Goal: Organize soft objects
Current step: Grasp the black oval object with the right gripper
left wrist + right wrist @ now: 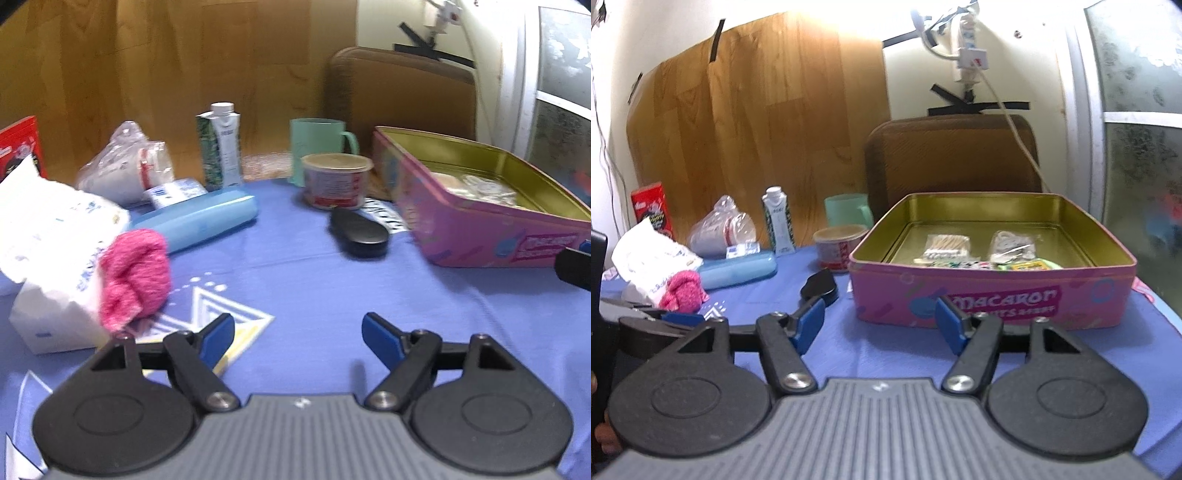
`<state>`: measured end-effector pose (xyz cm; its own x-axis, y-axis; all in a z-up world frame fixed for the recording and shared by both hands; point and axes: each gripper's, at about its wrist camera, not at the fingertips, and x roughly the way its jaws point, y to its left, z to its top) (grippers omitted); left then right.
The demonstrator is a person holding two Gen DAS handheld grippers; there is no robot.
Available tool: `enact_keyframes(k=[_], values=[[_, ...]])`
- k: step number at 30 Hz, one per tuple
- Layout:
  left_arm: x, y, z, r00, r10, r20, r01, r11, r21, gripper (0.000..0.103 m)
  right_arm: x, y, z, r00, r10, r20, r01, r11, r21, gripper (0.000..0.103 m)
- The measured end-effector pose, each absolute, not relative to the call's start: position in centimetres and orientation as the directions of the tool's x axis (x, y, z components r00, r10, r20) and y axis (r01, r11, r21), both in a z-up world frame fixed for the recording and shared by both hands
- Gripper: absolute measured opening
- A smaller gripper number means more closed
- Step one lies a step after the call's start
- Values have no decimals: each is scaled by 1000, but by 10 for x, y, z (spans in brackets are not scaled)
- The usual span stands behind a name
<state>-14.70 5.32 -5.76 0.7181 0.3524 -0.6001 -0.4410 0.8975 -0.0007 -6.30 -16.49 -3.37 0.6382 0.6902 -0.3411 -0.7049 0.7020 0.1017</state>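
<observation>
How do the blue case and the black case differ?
The blue case is longer and glossy; the black case is shorter, flatter and matte. The blue case lies beside the pink sock and white bag; the black case lies near the pink tin. Both are closed, lying flat on the blue cloth.

A wood-grain board (pixel 764 122), fixed with strips of black tape, is seen leaning against a cream wall (pixel 1041 66) washed by bright light from above. To the right of the board, a brown padded chair back (pixel 953 151) is set behind a table covered by a blue cloth (pixel 886 350), while above the chair a white power strip (pixel 969 44) is taped to the wall, its cable trailing down across the chair. Further right of the board, a white-framed door of frosted, patterned glass (pixel 1137 147) is shown.
</observation>
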Motion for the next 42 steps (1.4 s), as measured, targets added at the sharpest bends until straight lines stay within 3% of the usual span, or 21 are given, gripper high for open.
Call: enact_keyframes(k=[7, 12, 21, 25, 32, 37, 42], values=[[-171, 83, -67, 730, 398, -555, -481, 876, -4, 85, -67, -122, -35, 557, 737, -383, -788, 615, 38, 58], [-185, 100, -68, 779, 337, -529, -470, 872, -137, 85, -53, -66, -30, 492, 765, -416, -852, 520, -52, 57], [-188, 88, -64, 815, 338, -470, -430, 897, -102, 86, 21, 57, -44, 430, 583, -690, -873, 464, -152, 57], [-189, 93, -64, 826, 322, -463, -423, 897, -131, 86, 39, 77, -57, 403, 493, -771, -878, 446, -174, 59], [-193, 95, -64, 835, 311, -453, -418, 895, -156, 92, 61, 82, -55, 301, 476, -826, -889, 453, -63, 55], [-193, 97, -64, 837, 309, -452, -419, 893, -165, 92, 62, 74, -53, 239, 502, -831, -889, 458, 21, 40], [-197, 100, -62, 844, 312, -437, -426, 884, -192, 92, 46, 67, -52, 227, 533, -815, -911, 412, 16, 40]])
